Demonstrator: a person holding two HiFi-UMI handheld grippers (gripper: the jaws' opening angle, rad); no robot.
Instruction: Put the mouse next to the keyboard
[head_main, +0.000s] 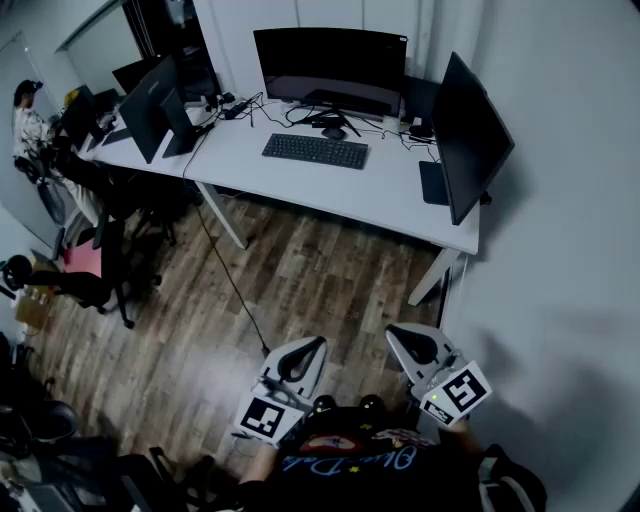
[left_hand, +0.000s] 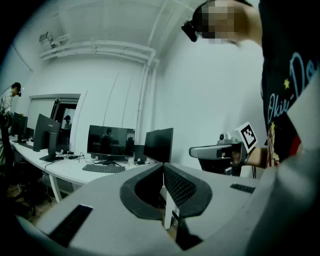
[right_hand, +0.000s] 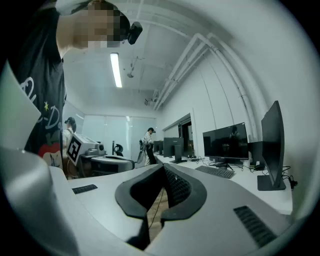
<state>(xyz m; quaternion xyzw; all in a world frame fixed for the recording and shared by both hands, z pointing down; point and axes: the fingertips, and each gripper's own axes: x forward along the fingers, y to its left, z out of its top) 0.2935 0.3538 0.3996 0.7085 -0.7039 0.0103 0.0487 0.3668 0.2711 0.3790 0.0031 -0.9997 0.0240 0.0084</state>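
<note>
The left gripper (left_hand: 163, 167) has its jaws pressed together, with nothing between them. The right gripper (right_hand: 163, 167) is the same story: tips touching, empty. Both sit at the bottom of the head view, over the wood floor (head_main: 300, 270) and well apart from the white desk (head_main: 400, 195) in the upper half.

Up there the keyboard (head_main: 315, 150) lies in front of the centre monitor (head_main: 330, 70). The small dark mouse (head_main: 333, 132) sits just behind it, by the monitor's foot, in among cables (head_main: 300, 115).

That's the worry, I'd say. Reach in with the jaws closed like this and they'd shove the mouse rather than grasp it. Those cables could also snag or drag as it comes up. A black cord (head_main: 235, 290) trails over the floor toward the person too, a likely trip on the walk in.

Only the head view shows the mouse; in both gripper views the keyboard shows but the mouse is too small to pick out. The gripper views, though, show the pads meeting, which the head view doesn't settle.
</note>
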